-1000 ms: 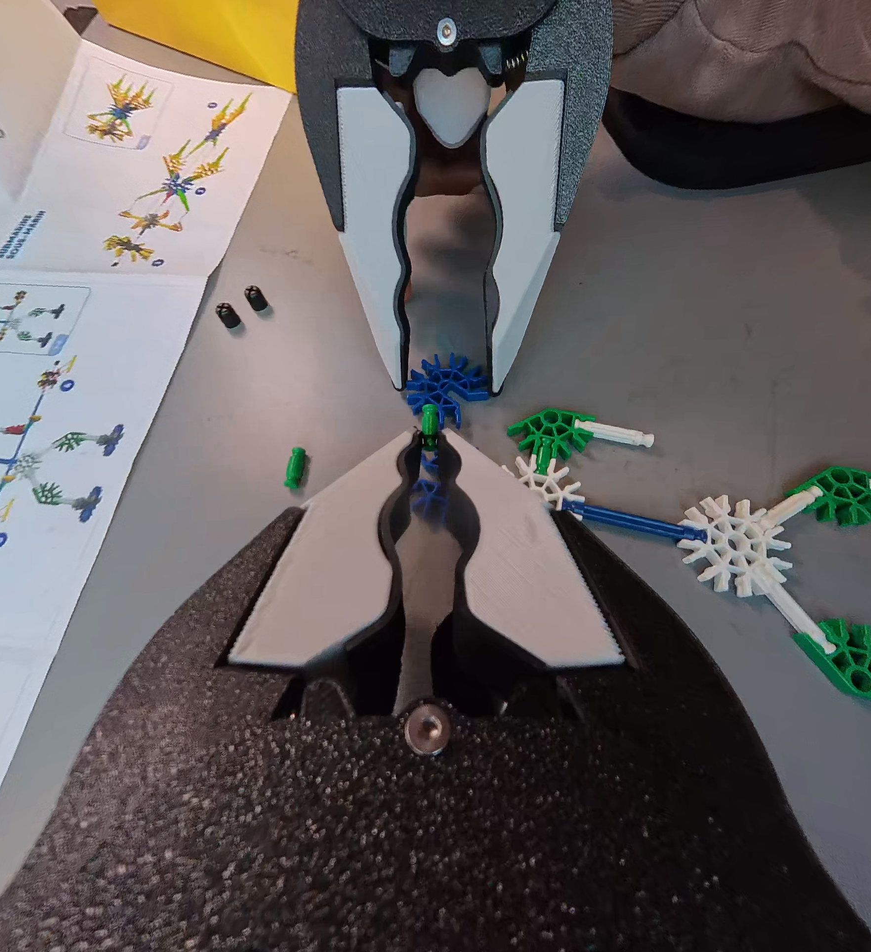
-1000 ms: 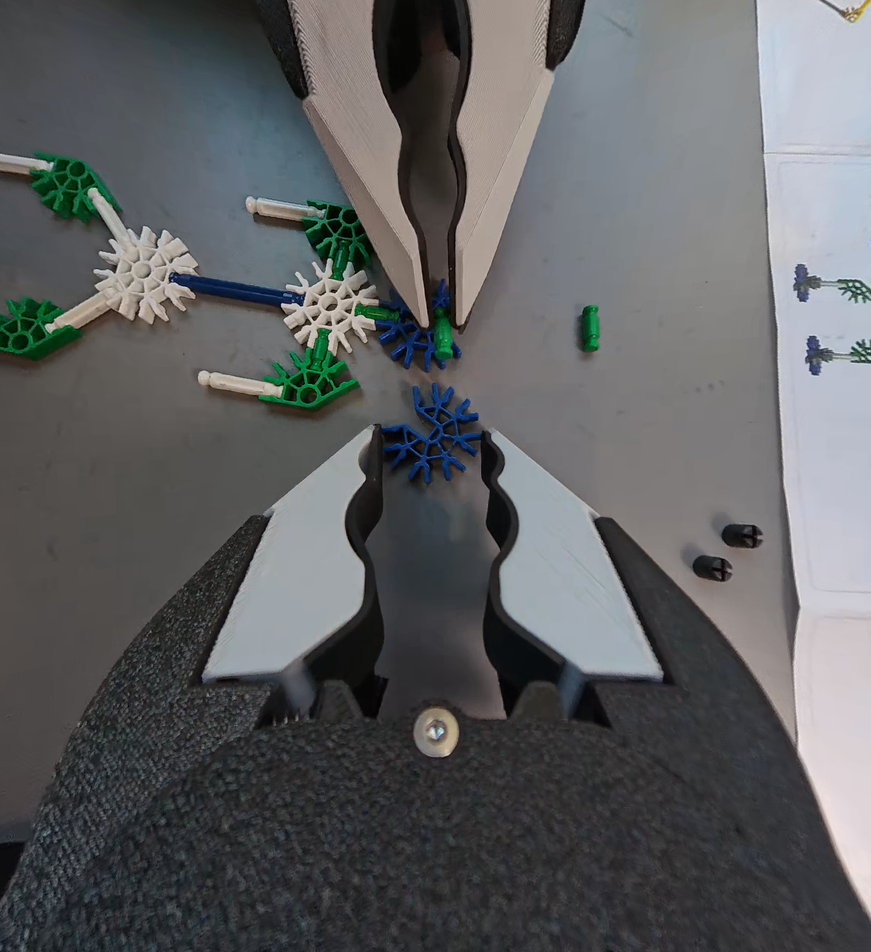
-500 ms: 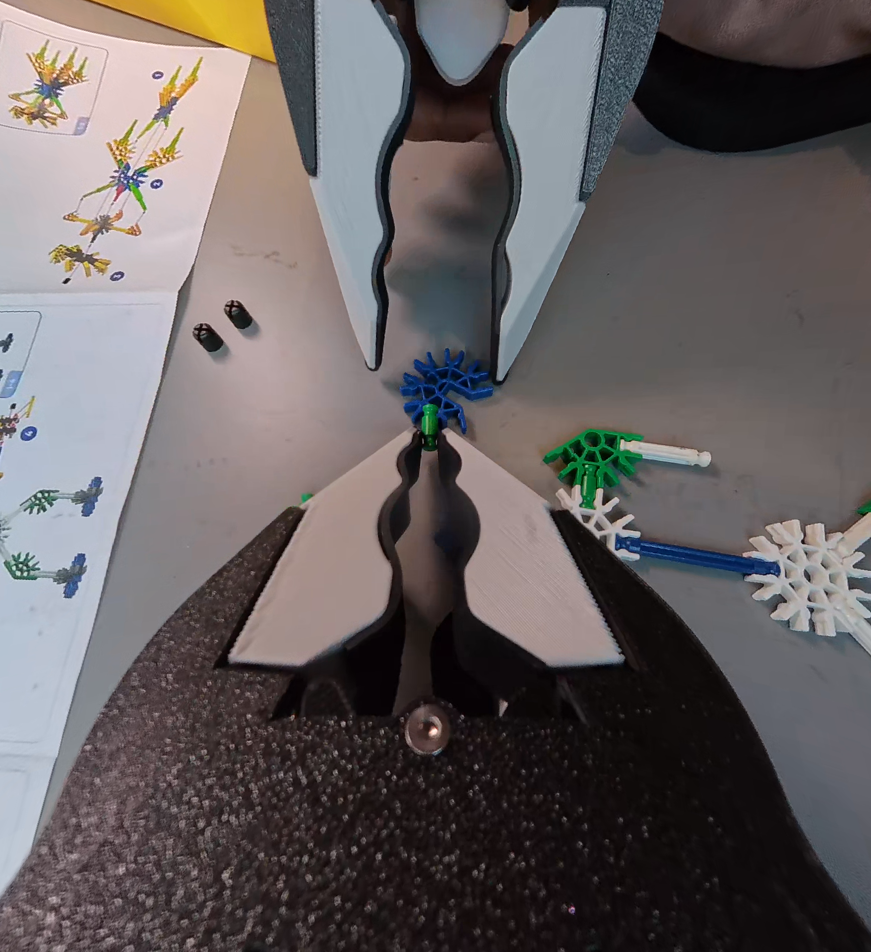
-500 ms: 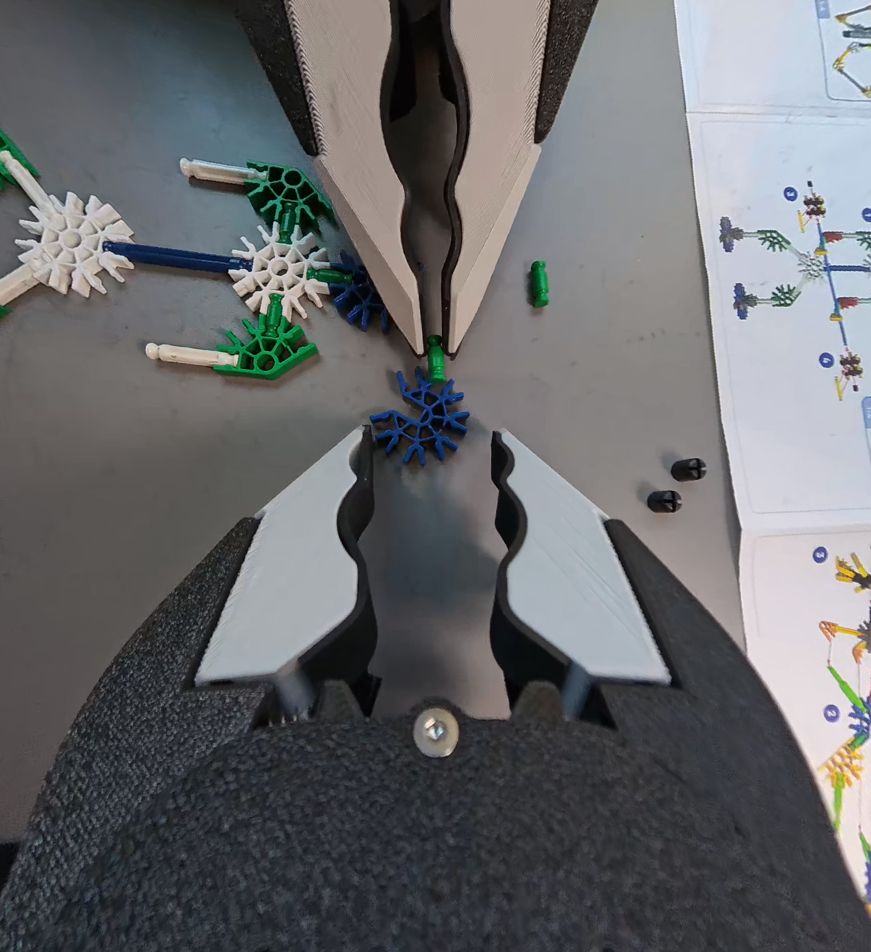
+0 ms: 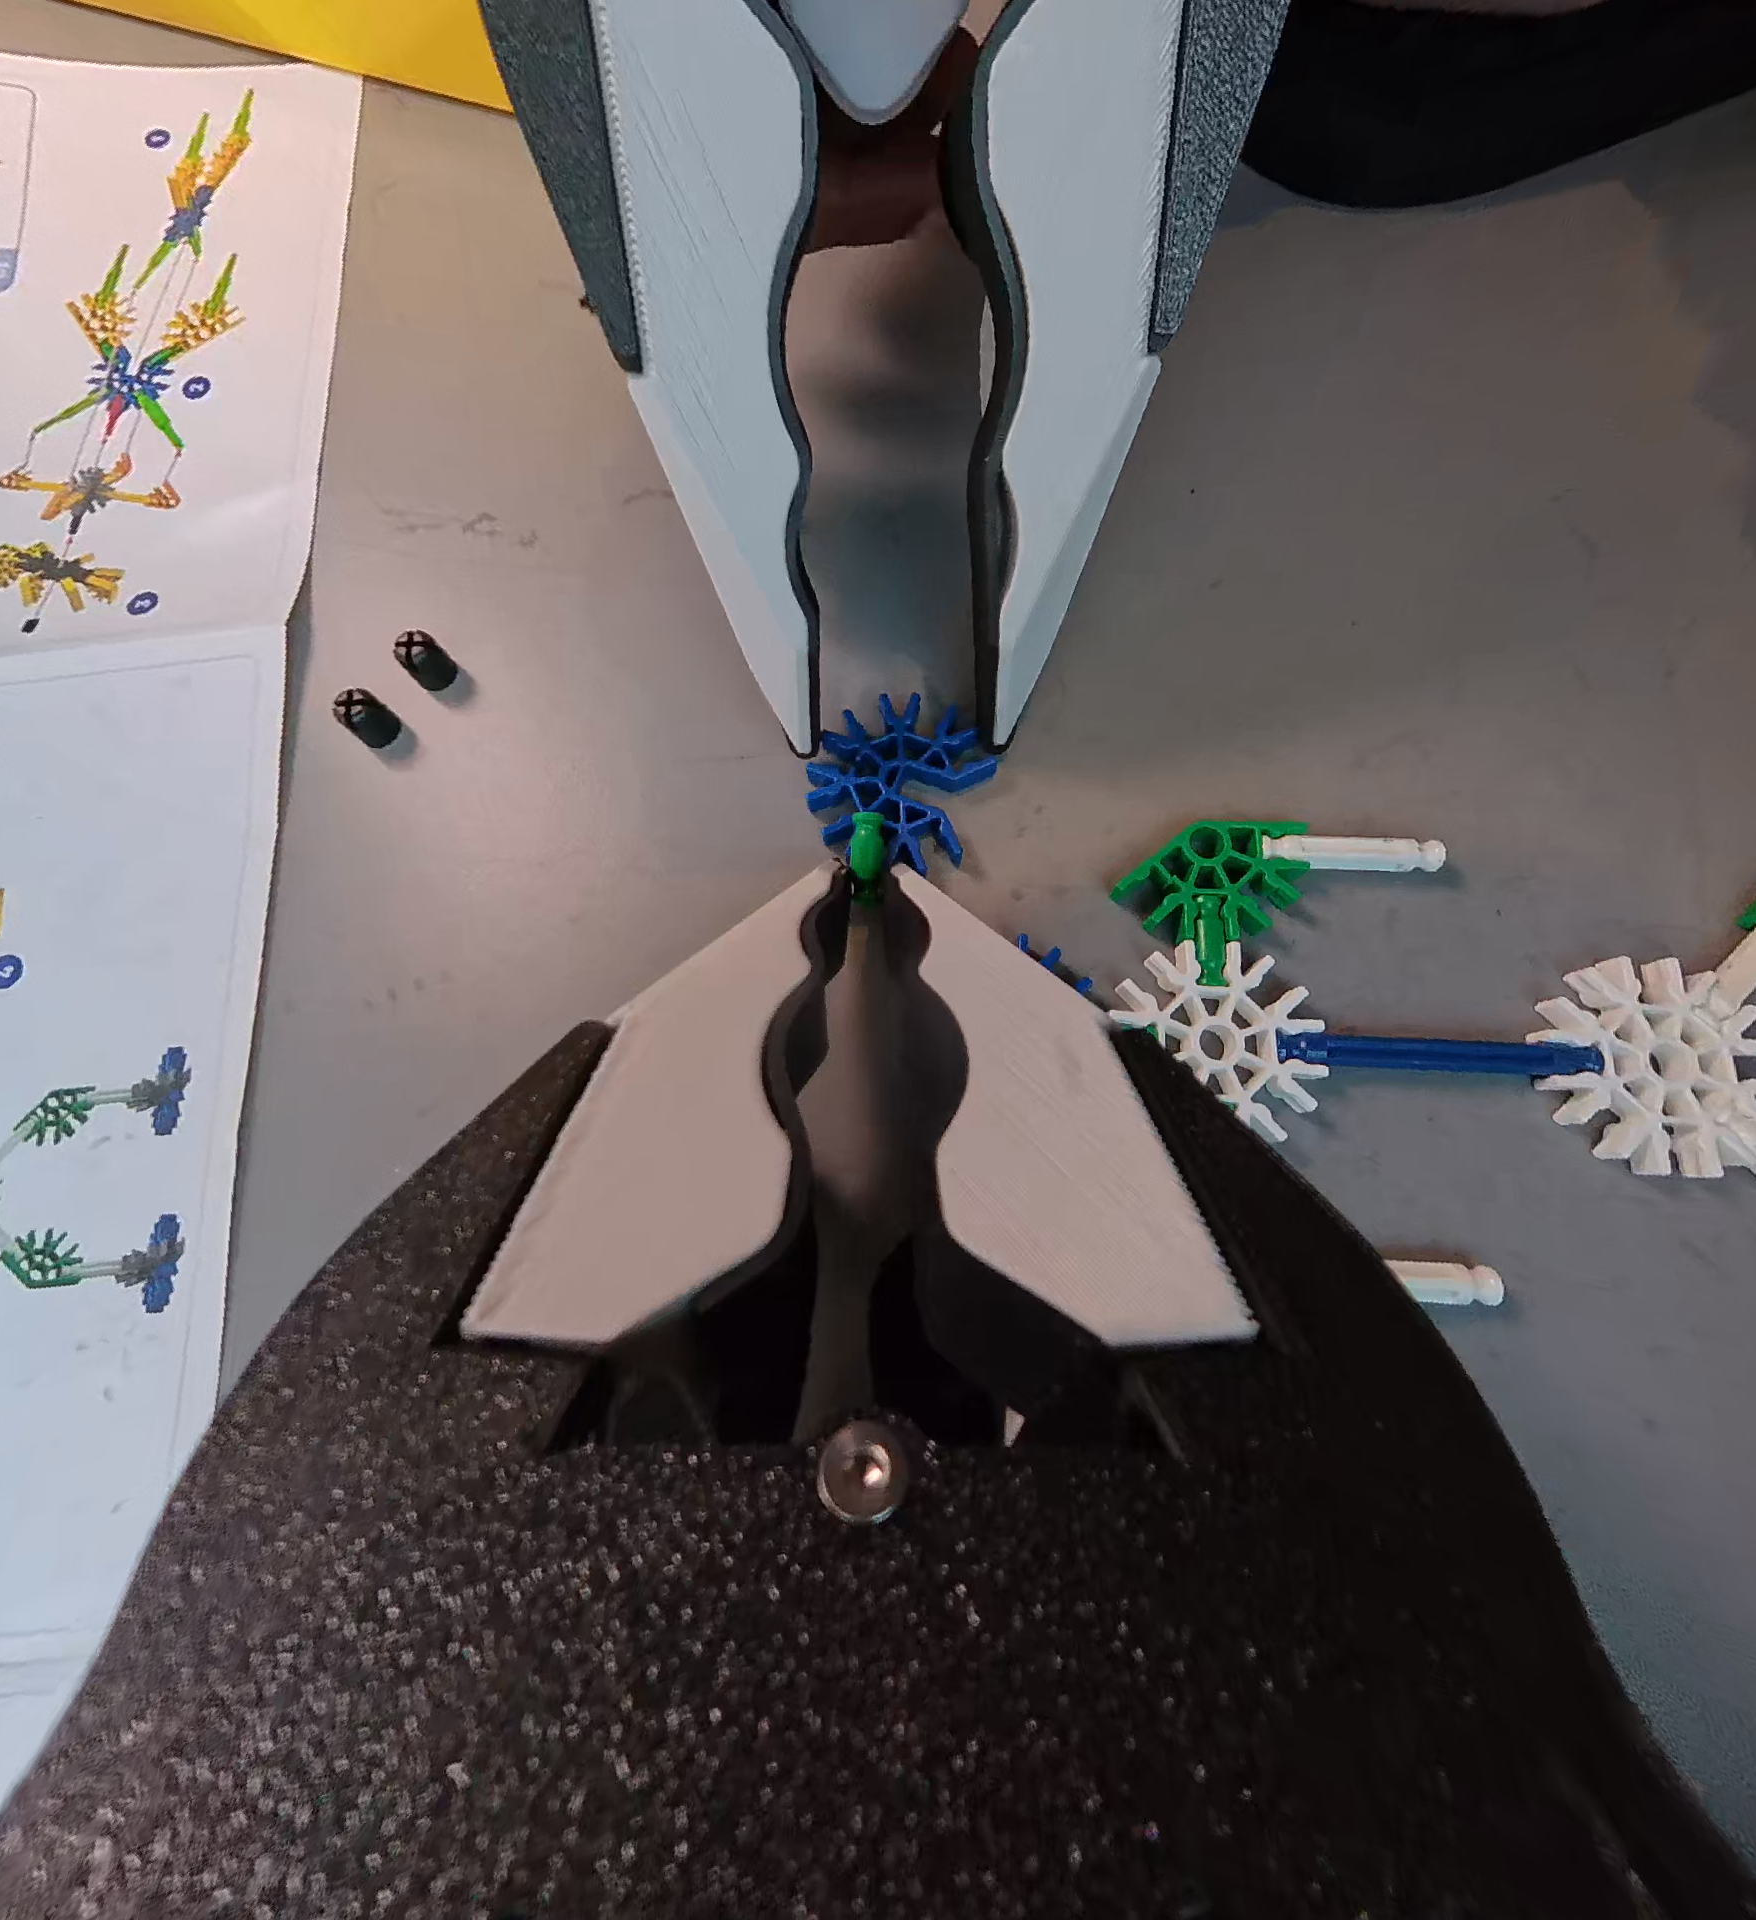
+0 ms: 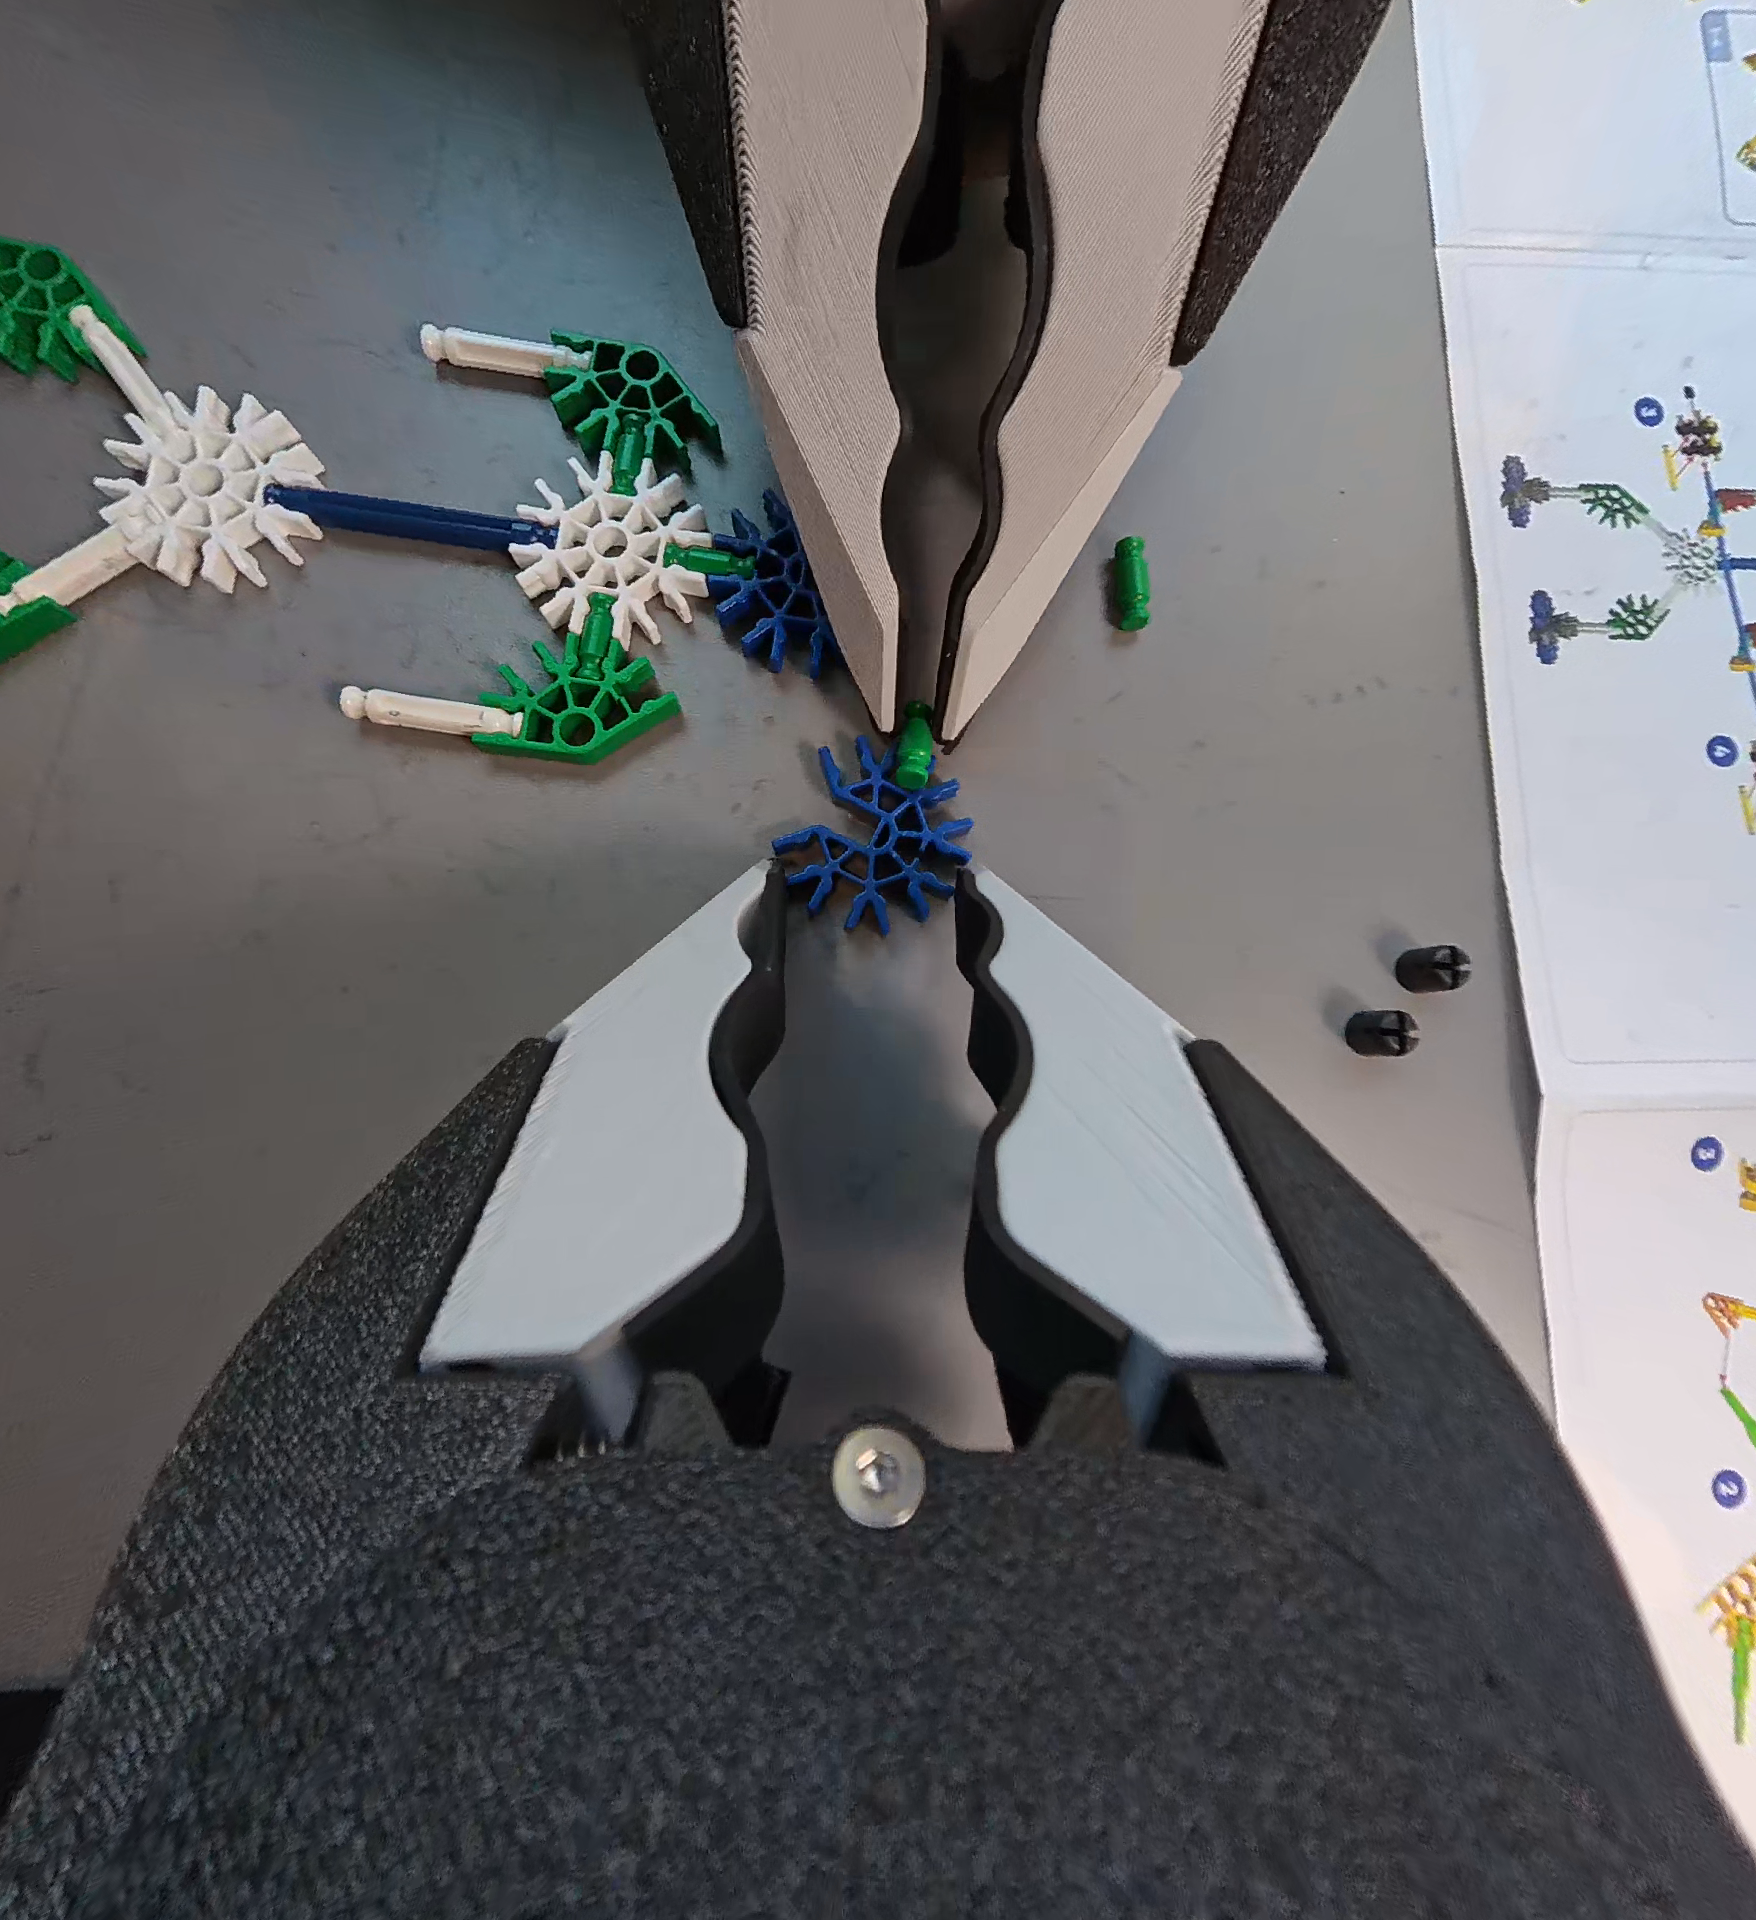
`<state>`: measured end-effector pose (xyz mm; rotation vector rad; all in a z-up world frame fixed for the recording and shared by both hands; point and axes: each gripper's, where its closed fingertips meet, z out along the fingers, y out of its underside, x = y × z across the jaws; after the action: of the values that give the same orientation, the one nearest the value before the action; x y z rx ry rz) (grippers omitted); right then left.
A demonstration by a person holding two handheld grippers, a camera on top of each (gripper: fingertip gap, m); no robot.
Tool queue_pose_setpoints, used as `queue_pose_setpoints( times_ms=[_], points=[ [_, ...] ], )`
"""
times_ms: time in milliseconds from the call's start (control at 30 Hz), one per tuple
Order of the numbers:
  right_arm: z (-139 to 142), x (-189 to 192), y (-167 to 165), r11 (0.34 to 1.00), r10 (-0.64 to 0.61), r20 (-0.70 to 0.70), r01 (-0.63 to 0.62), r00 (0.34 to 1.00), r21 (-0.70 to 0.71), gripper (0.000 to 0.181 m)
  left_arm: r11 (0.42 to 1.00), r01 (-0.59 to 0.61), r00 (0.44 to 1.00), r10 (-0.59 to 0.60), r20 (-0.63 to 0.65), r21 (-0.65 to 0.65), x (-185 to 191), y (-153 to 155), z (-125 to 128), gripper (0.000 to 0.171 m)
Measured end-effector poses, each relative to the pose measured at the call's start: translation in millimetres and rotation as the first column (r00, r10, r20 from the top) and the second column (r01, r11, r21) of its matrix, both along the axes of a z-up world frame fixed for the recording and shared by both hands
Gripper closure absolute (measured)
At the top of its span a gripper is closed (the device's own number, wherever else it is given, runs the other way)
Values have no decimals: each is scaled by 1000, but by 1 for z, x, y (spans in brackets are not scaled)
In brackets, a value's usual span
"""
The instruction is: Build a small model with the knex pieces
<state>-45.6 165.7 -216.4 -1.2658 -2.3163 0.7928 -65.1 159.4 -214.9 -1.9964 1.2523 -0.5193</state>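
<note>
My left gripper [image 5: 863, 878] is shut on a short green rod [image 5: 863, 847]. The rod's free end touches the rim of a loose blue snowflake connector [image 5: 895, 784] lying on the grey table. My right gripper [image 6: 866, 878] faces the left one, and its two fingertips press the sides of that blue connector [image 6: 874, 842]. In the right wrist view the left gripper [image 6: 915, 727] comes in from the top with the green rod [image 6: 913, 743] at its tip. In the left wrist view the right gripper [image 5: 900, 743] comes in from the top.
A built piece of white snowflake connectors [image 6: 609, 545], a blue rod, green connectors and white rods lies beside the grippers, with a second blue connector [image 6: 775, 592] on it. A loose green rod [image 6: 1128, 582], two black caps [image 6: 1430, 966] and an instruction sheet [image 6: 1632, 675] lie on the other side. The grippers are tip to tip, or close to it.
The left gripper carried the green rod away from the built piece up to the loose blue connector. The right gripper's fingers narrowed onto that connector.
</note>
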Motion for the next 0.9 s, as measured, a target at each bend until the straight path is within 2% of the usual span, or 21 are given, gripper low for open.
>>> queue_pose_setpoints(
  times_ms=[367,900],
  points=[
    [0,1,-2,1000,15,-9,-15,1000,-9,151,997,79,995,-79,-60,-11,0,-2,-2,168],
    [0,2,-2,1000,11,-10,-11,1000,-24,150,998,60,998,-60,-26,-18,0,-1,-3,167]
  ],
)
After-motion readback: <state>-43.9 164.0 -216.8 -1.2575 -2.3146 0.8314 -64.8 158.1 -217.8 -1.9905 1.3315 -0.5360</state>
